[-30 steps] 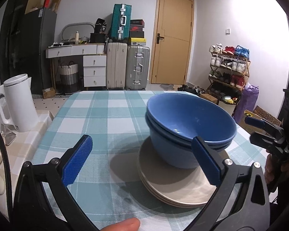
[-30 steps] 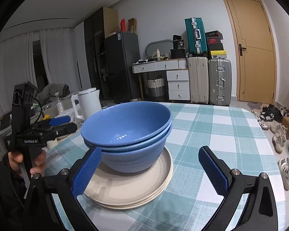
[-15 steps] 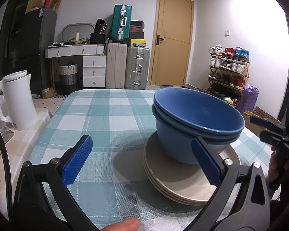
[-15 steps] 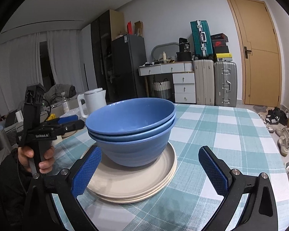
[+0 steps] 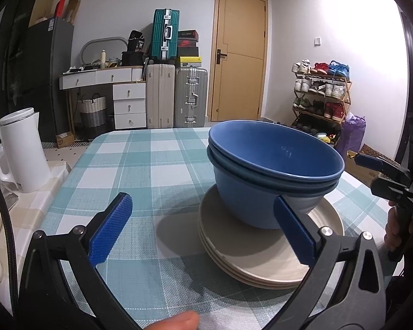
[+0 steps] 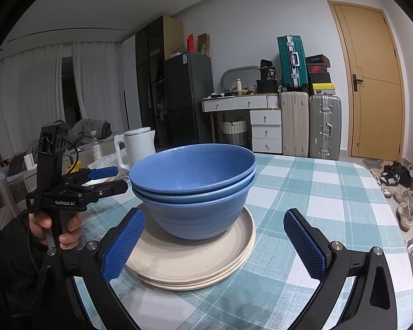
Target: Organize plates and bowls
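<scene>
On the checked tablecloth: two blue bowls nested, sitting on a stack of three beige plates, one white kettle off to the side. Left gripper and right gripper each have fingers spread wide, gripping nothing, flanking the stack from opposite sides. Left gripper body reads "GenRobot.AI" in the right wrist view.

"GenRobot.AI" printed on left hand-held gripper body; "36" on black bag.
</scene>
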Action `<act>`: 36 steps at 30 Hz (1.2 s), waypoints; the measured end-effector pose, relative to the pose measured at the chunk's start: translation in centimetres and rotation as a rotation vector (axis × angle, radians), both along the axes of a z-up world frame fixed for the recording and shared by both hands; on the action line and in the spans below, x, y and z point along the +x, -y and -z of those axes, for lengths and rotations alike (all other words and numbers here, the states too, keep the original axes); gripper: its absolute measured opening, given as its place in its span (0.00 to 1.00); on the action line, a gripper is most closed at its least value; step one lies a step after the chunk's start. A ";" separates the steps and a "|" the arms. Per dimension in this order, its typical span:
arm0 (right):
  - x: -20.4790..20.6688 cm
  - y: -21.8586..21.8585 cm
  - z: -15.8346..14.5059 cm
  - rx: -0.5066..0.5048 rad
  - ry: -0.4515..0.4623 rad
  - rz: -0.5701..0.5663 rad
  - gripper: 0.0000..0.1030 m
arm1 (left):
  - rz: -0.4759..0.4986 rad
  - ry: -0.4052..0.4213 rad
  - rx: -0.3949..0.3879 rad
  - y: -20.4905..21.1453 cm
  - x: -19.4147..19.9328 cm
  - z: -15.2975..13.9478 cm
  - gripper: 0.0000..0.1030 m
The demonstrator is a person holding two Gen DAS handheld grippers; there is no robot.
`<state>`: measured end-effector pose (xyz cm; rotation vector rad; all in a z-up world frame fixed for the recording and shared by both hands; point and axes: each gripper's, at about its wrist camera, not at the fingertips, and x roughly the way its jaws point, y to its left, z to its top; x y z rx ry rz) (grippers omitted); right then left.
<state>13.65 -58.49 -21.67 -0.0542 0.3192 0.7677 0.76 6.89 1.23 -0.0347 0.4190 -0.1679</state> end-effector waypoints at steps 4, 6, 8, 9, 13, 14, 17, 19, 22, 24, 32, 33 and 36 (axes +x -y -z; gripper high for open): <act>0.1 0.0 0.1 0.000 -0.002 0.000 1.00 | -0.002 -0.004 0.002 0.0 -0.1 0.0 0.99; 0.1 0.0 0.1 -0.001 -0.002 0.000 1.00 | 0.000 -0.003 0.001 0.0 -0.2 0.0 1.00; 0.1 0.0 0.1 -0.001 -0.001 0.001 1.00 | 0.001 -0.002 0.002 0.1 -0.3 -0.1 1.00; 0.1 0.0 0.1 -0.002 -0.001 0.000 1.00 | 0.001 -0.002 0.003 0.1 -0.4 -0.1 1.00; 0.1 0.0 0.1 0.001 -0.004 -0.001 1.00 | 0.001 -0.004 0.003 0.1 -0.5 -0.1 1.00; 0.1 0.0 0.1 0.000 -0.003 0.001 1.00 | 0.002 -0.004 0.003 0.1 -0.5 -0.1 1.00; 0.1 0.0 0.2 0.001 -0.004 0.000 1.00 | 0.002 -0.004 0.004 0.1 -0.5 -0.1 1.00; 0.1 0.0 0.2 0.001 -0.003 0.000 1.00 | 0.003 -0.004 0.004 0.1 -0.5 -0.1 1.00; 0.1 0.0 0.2 0.000 -0.003 -0.001 1.00 | 0.002 -0.004 0.005 0.1 -0.5 -0.1 1.00; 0.1 0.0 0.2 0.000 -0.002 0.000 1.00 | 0.002 -0.003 0.005 0.1 -0.5 -0.1 1.00; 0.1 0.0 0.2 0.000 -0.003 0.002 1.00 | 0.003 -0.003 0.006 0.1 -0.5 -0.1 0.99; 0.1 0.0 0.2 0.000 -0.003 0.002 1.00 | 0.003 -0.004 0.006 0.1 -0.5 -0.1 0.99; 0.1 0.0 0.2 -0.002 -0.003 0.001 1.00 | 0.001 -0.004 0.009 0.1 -0.5 -0.1 1.00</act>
